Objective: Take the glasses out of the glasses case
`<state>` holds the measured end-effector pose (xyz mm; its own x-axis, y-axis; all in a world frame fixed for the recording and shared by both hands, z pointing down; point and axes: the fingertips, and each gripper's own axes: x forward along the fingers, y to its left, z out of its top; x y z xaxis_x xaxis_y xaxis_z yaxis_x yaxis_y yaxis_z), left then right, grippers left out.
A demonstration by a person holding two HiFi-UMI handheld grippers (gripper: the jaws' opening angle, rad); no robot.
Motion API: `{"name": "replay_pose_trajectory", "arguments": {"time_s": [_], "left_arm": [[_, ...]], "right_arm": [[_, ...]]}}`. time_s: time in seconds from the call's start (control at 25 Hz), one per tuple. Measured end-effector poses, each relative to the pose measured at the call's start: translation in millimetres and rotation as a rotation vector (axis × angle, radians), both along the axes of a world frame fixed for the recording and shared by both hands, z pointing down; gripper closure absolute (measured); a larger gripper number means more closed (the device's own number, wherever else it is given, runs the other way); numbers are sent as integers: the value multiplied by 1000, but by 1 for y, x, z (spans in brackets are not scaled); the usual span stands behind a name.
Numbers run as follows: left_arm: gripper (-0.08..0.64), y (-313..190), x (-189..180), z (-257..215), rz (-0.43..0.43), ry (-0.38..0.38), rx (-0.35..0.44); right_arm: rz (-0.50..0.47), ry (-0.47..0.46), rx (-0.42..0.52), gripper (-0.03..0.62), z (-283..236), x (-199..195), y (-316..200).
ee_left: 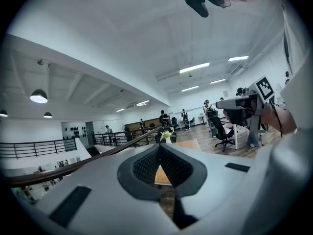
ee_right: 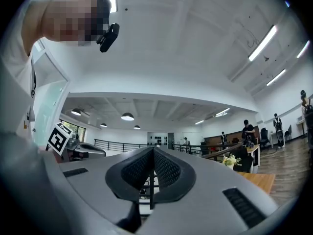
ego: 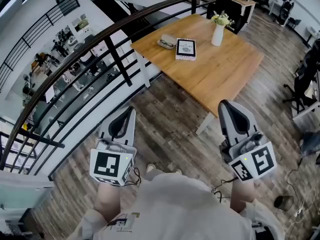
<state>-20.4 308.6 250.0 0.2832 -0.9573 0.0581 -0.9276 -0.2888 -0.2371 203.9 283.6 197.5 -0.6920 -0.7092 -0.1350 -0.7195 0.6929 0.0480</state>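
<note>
On table (ego: 225, 69) nr book (ego: 185, 49): glasses case (ego: 166, 41).

glasses case (ego: 167, 41) left of book (ego: 185, 49), vase (ego: 218, 33) behind; on table (ego: 225, 71)

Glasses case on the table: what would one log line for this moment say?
phase: not started | glasses case: on table, untouched | left tongs: shut, empty | right tongs: shut, empty

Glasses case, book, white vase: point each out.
glasses case (ego: 167, 41), head view, middle of its top.
book (ego: 185, 48), head view, centre of its cover.
white vase (ego: 217, 35), head view, its body.
</note>
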Motion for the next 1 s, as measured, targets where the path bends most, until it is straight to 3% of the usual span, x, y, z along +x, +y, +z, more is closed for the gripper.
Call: {"name": "replay_pose_trajectory", "arguments": {"time_s": [0.24, 0.32, 0.36, 1.0], "left_arm": [[543, -2, 10, 4, 5, 1, -11], [543, -3, 11, 4, 5, 5, -12], [543, -3, 10, 4, 4, 6, -13], [543, -37, 14, 29, 32, 8, -34]], "right_arm": [[13, -21, -4, 546, 6, 10, -2], [15, 12, 14, 353, 7, 8, -1], [15, 32, 22, 331, 8, 6, 0], [41, 80, -1, 330, 34, 2, -35]]}}
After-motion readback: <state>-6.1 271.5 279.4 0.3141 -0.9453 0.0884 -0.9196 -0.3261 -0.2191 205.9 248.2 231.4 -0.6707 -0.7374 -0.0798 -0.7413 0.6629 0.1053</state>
